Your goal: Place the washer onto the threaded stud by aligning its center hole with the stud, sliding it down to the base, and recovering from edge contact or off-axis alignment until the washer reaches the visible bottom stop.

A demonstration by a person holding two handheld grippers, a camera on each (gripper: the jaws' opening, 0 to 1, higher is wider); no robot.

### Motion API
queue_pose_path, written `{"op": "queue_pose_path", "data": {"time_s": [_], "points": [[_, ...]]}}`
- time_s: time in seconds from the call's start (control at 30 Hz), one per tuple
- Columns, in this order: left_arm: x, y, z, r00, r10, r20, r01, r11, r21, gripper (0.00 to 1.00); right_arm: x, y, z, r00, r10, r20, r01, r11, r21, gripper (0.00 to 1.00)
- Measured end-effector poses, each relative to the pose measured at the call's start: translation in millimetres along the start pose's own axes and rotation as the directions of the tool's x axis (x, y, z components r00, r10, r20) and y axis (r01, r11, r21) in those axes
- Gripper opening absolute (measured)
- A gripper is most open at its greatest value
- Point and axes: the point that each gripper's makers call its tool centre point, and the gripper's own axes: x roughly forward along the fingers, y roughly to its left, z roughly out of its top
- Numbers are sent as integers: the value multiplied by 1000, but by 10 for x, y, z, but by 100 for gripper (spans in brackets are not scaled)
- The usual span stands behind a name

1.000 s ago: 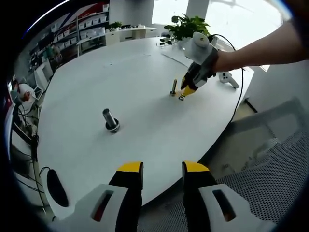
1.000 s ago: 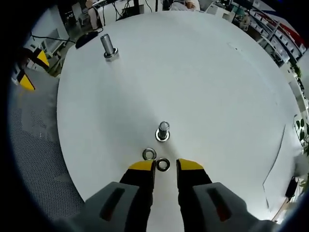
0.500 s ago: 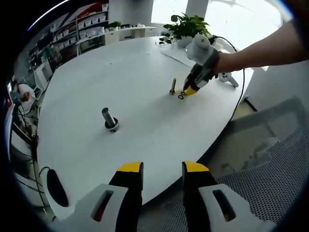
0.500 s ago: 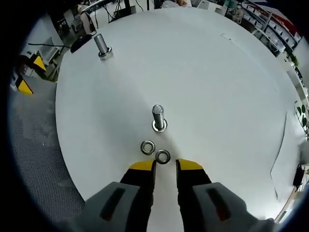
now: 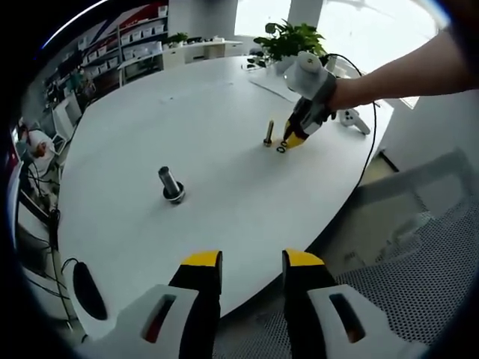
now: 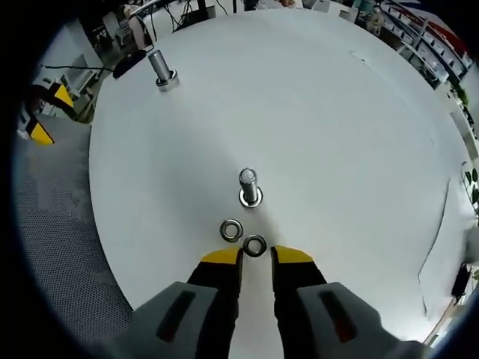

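Your right gripper [image 6: 255, 256] hangs low over the white round table [image 6: 337, 134], its yellow-tipped jaws parted with nothing between them; the near washer [image 6: 254, 244] lies flat on the tabletop just ahead of the jaw tips, roughly in line with the gap. A second washer [image 6: 231, 229] lies flat just beside it, toward the left of the right gripper view, and the two look nearly touching, though you cannot tell for certain at this size. Beyond both washers the threaded stud [image 6: 249, 187] stands upright on its base, bare, near the washers but apart from them. A larger bolt [image 6: 161, 69] stands upright well apart, close to the far edge of the table. Your left gripper [image 5: 252, 259] is held off the table's edge, its jaws open and empty, above a grey mesh chair seat [image 5: 404, 262]. In the left gripper view, your right gripper sits beside the stud, and a potted plant [image 5: 288, 41] stands at the table's far side.
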Motion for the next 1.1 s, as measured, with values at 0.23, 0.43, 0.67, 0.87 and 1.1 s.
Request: {"op": "queue_pose_path", "data": {"time_s": [0.23, 0.43, 0.67, 0.87, 1.1], "points": [[8, -2, -21, 1000, -1, -10, 1, 1000, 3, 30, 2, 26, 23, 999, -2, -51, -2, 998, -69, 18], [6, 1, -21, 1000, 2, -10, -2, 1000, 7, 30, 22, 44, 35, 994, -7, -111, -7, 992, -126, 18], [7, 8, -28, 1000, 5, -14, -5, 1000, 6, 30, 10, 48, 24, 993, -5, -117, -12, 990, -144, 17], [2, 22, -23, 1000, 10, -11, -10, 1000, 5, 30, 21, 46, 37, 993, 2, -118, -24, 983, -183, 15], [-1, 25, -23, 1000, 11, -11, -11, 1000, 7, 30, 27, 37, 49, 990, -17, -139, -4, 989, -146, 15]]}}
